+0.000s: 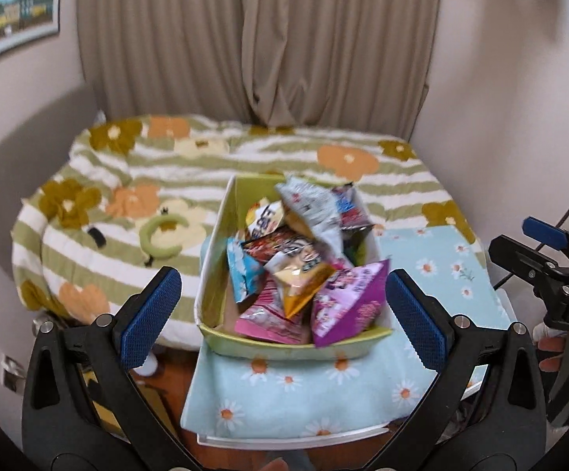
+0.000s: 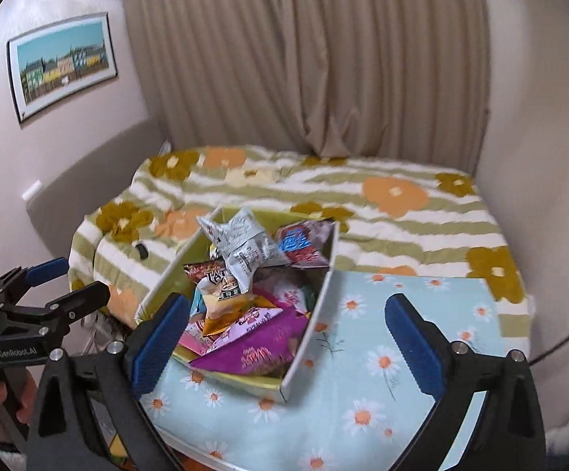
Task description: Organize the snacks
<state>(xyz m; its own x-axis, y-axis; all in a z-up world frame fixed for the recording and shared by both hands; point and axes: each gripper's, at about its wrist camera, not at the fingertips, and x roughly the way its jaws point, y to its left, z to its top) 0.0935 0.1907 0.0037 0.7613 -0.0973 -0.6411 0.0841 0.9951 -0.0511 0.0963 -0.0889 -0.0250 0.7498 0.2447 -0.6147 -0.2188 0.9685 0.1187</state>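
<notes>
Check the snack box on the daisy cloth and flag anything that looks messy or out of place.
Nothing has spilled, but the snack packets are heaped loosely in the green box. A crumpled silver packet sticks up above the rim, and the purple packet leans on the near corner. The box sits askew on the daisy cloth.

Soft, even indoor light filled both views, with faint shadows on the wall (image 2: 88, 165). Fisheye bending curved the edges into dark corners. Snack packets (image 1: 304, 235) were slightly motion-blurred.
</notes>
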